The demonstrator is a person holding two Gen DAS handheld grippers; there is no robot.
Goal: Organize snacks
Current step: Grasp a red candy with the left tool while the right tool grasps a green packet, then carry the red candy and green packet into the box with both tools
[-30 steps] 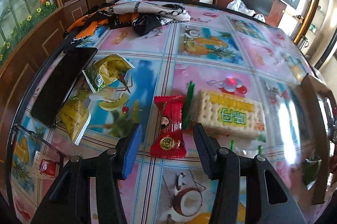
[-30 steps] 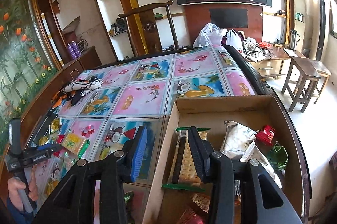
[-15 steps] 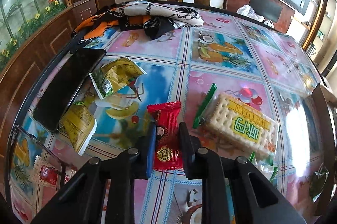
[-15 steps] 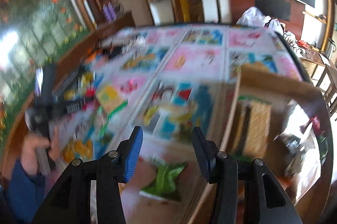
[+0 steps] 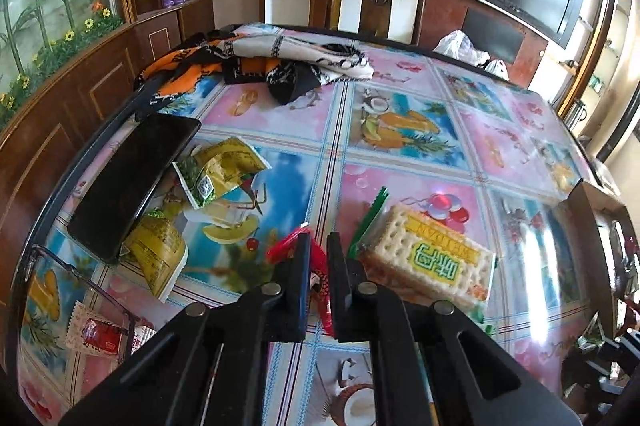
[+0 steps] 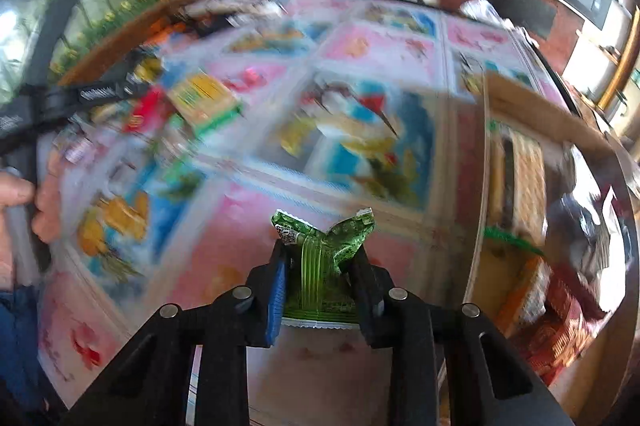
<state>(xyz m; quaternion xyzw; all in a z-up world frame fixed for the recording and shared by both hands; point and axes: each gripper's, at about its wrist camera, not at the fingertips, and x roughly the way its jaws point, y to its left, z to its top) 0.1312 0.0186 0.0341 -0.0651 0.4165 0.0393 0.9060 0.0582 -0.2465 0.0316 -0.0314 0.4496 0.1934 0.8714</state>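
So the left tool is clamped right down on the red candy wrapper, which sits pinched between its jaws just above the desk. Right next to it on the right lies the cracker pack with yellow and green print. Off to the left there's a dark phone, two yellow-green packets beside it, and a small red sachet near the desk edge. A patterned cloth is bunched up at the far end.

The right tool has just been closing and its pads now squeeze a crumpled green wrapper. The cardboard box with other snacks inside sits to its right. That view is pretty blurry. The person's hand on the other tool shows at the left.
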